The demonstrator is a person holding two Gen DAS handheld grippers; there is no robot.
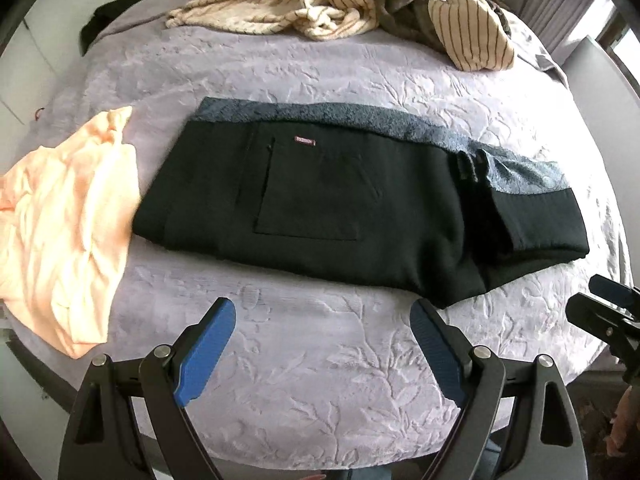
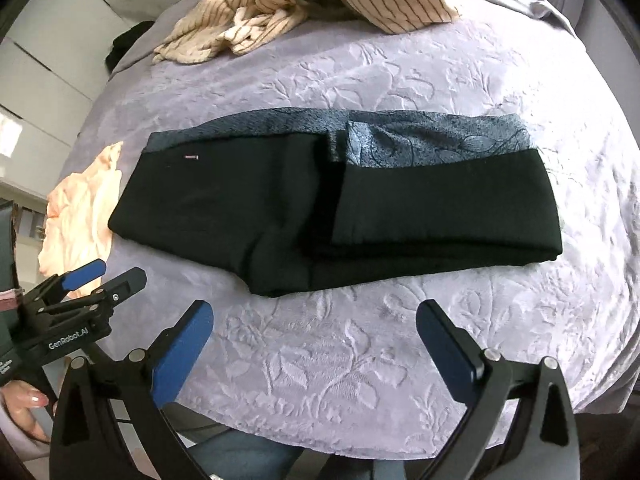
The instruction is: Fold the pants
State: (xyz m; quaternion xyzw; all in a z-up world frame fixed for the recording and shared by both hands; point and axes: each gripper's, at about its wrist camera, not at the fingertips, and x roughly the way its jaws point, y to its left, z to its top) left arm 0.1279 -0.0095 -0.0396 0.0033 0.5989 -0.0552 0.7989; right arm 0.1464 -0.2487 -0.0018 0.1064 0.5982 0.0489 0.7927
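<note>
Home bedroom: a bed (image 1: 320, 80) under an embossed lilac bedspread (image 2: 320, 360), loose clothes (image 1: 300, 4) strewn on it, white cupboards (image 2: 48, 76) alongside.

So the black pants (image 1: 352, 216) are lying flat on the bed, already folded over into a long rectangle. Grey-blue patterned lining shows along the far edge, and there's a back pocket with a tiny red tag facing up.
</note>
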